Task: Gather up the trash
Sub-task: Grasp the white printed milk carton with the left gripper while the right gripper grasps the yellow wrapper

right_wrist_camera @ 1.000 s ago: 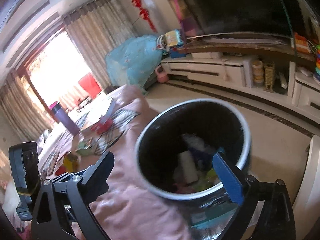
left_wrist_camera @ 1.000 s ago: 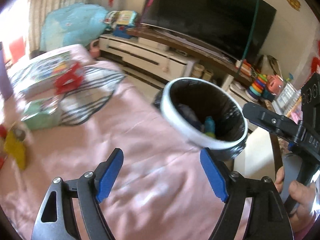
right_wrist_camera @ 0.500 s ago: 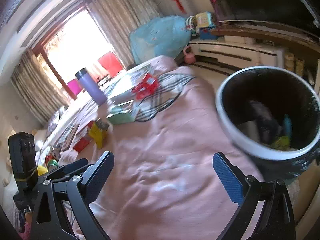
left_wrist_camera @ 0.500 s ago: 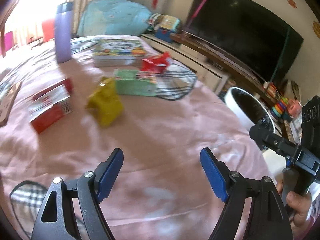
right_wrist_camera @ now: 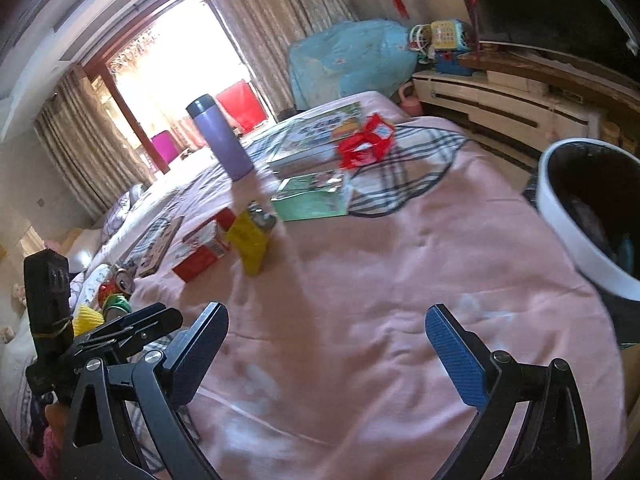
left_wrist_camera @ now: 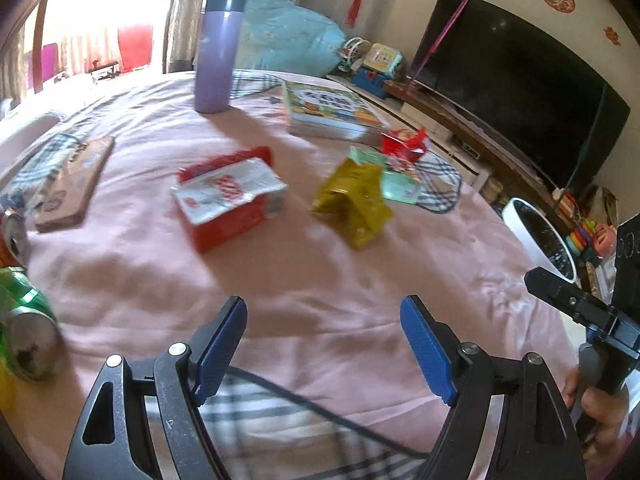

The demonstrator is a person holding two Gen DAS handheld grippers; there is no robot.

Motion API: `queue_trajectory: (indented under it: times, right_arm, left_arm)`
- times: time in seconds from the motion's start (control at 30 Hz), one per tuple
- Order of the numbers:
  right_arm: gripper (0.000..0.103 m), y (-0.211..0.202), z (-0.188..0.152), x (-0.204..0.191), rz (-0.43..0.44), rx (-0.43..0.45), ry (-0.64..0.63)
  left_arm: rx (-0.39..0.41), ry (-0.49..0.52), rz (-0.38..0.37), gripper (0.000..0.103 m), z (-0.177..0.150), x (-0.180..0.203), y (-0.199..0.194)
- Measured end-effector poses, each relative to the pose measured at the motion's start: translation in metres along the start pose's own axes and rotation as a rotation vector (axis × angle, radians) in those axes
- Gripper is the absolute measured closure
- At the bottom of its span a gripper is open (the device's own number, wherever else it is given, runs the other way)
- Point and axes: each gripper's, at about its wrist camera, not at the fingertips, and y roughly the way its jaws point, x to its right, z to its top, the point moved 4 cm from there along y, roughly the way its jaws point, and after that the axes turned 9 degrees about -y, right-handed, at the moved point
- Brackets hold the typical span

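Note:
Trash lies on a pink bedspread [left_wrist_camera: 320, 272]: a torn red carton [left_wrist_camera: 228, 200], a crumpled yellow bag [left_wrist_camera: 354, 200], a green packet [left_wrist_camera: 396, 184], a red wrapper [left_wrist_camera: 404, 144] and crushed cans [left_wrist_camera: 24, 324] at the left edge. My left gripper [left_wrist_camera: 322, 344] hovers open and empty over bare sheet, short of the carton and bag. In the right wrist view my right gripper [right_wrist_camera: 326, 348] is also open and empty, with the yellow bag [right_wrist_camera: 252, 240] and red carton [right_wrist_camera: 204, 248] ahead on the left. The white bin [right_wrist_camera: 580, 216] with a black liner stands off the bed's right edge.
A purple flask [left_wrist_camera: 218, 52] stands upright at the far side beside a picture book [left_wrist_camera: 328, 110]. A brown flat box [left_wrist_camera: 74, 184] lies at the left. Beyond the bed are a TV [left_wrist_camera: 516, 84], a low cabinet and toys. A hand [left_wrist_camera: 600, 412] holds the right gripper's handle.
Both grippers have swung left, away from the bin and over the bed. The bin has slid to the right edge of both views and the trash has come into view. Both stay open.

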Motion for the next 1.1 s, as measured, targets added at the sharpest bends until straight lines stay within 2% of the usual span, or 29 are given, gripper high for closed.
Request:
queue_trajectory:
  times: [0.17, 0.33, 0.43, 0.6, 0.67, 0.7, 0.73, 0.77, 0.8, 0.83, 0.9, 1.1]
  right_arm:
    - [0.007, 0.018, 0.008, -0.022, 0.036, -0.003, -0.020]
    - [0.021, 0.042, 0.024, -0.044, 0.058, -0.026, -0.066]
    - [0.026, 0.061, 0.036, -0.052, 0.077, -0.044, -0.085]
    - [0.027, 0.098, 0.051, -0.057, 0.098, -0.084, -0.102]
    - [0.031, 0.114, 0.054, -0.058, 0.095, -0.105, -0.107]
    - [0.043, 0.120, 0.054, -0.057, 0.099, -0.115, -0.104]
    - [0.062, 0.126, 0.053, -0.056, 0.102, -0.129, -0.098]
    - [0.071, 0.131, 0.052, -0.054, 0.100, -0.143, -0.089]
    - [0.087, 0.133, 0.050, -0.052, 0.097, -0.149, -0.081]
    - [0.099, 0.132, 0.047, -0.050, 0.094, -0.154, -0.071]
    - [0.101, 0.125, 0.042, -0.045, 0.094, -0.146, -0.056]
    - [0.103, 0.082, 0.033, -0.027, 0.085, -0.102, -0.046]
  left_arm:
    - [-0.013, 0.070, 0.056, 0.023, 0.023, -0.015, 0.005]
    - [-0.032, 0.119, 0.123, 0.020, 0.052, -0.034, 0.023]
    - [-0.053, 0.126, 0.121, 0.020, 0.064, -0.041, 0.037]
    - [-0.094, 0.150, 0.165, 0.020, 0.079, -0.049, 0.070]
    - [-0.104, 0.159, 0.165, 0.020, 0.082, -0.048, 0.081]
    - [-0.106, 0.165, 0.158, 0.020, 0.082, -0.047, 0.086]
    - [-0.107, 0.171, 0.154, 0.020, 0.083, -0.044, 0.091]
    - [-0.106, 0.176, 0.154, 0.020, 0.082, -0.042, 0.094]
    - [-0.102, 0.184, 0.152, 0.022, 0.083, -0.040, 0.096]
    - [-0.095, 0.195, 0.148, 0.024, 0.082, -0.036, 0.098]
    - [-0.081, 0.218, 0.141, 0.038, 0.080, -0.028, 0.099]
    - [-0.087, 0.255, 0.121, 0.038, 0.056, -0.002, 0.096]
